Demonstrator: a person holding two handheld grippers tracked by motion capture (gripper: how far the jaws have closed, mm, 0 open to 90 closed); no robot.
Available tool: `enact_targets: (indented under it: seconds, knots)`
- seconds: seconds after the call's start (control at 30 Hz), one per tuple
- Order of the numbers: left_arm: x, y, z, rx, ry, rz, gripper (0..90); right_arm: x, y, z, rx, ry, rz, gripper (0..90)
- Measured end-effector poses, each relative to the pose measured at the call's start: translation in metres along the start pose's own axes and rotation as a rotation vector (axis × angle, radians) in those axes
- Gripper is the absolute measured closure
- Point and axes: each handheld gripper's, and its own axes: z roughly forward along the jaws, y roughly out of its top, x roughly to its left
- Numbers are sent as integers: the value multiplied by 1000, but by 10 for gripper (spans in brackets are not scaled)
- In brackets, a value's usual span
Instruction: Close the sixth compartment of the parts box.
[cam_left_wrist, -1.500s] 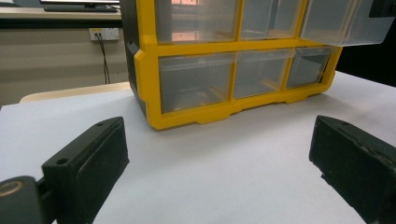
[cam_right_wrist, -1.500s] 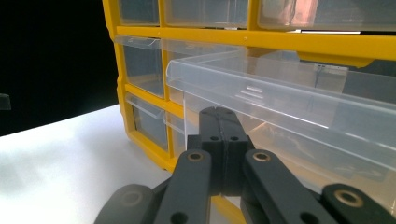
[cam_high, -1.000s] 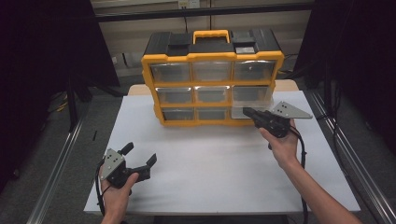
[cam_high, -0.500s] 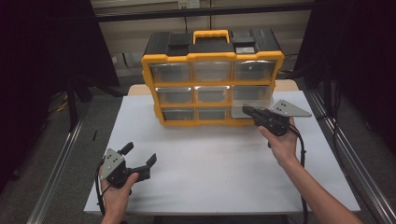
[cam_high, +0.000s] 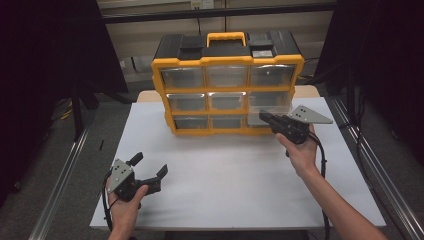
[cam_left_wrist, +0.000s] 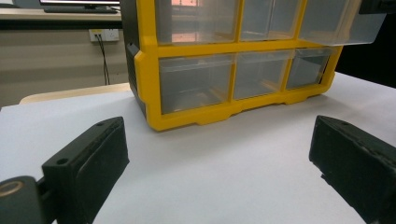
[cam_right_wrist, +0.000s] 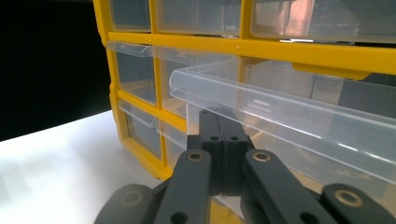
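Observation:
A yellow organiser (cam_high: 227, 62) with a black top and several clear drawers stands at the back of the white table (cam_high: 225, 170). Its middle-row right drawer (cam_high: 270, 111) is pulled partly out; in the right gripper view its clear front lip (cam_right_wrist: 280, 107) sticks out towards me. My right gripper (cam_high: 263, 116) is at that drawer's front, jaws pressed together (cam_right_wrist: 223, 119) on its pull tab just under the lip. Near the table's front left, my left gripper (cam_high: 150, 164) rests open and empty. It points at the organiser's lower-left drawer (cam_left_wrist: 196, 81), well short of it (cam_left_wrist: 219, 154).
A yellow carrying handle (cam_high: 226, 37) sits on top of the organiser. Bare white table lies between the two grippers. Metal rails (cam_high: 65, 175) run along both sides of the table. A cable (cam_high: 322, 165) trails from the right gripper along the forearm.

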Motion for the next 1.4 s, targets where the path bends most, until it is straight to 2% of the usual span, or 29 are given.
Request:
enact_targets:
  seconds: [0.1,0.7,0.77,0.97,1.13,1.4]
  knots:
    - [0,0,0,-4,-5,-13,46,-1,0,0,3,1,-5,900]
    - [0,0,-1,-4,0,0,46,-3,0,5,-9,-8,7,900]
    - [-1,0,0,-6,-2,-11,46,-3,0,5,-7,-5,2,900]
    - [0,0,-1,0,1,4,46,-4,0,5,-6,-7,5,900]
    - [-1,0,0,-6,0,-10,45,-4,-1,7,-7,-4,8,900]
    - [-1,0,0,-5,-1,-10,46,-5,0,9,-8,-7,2,900]
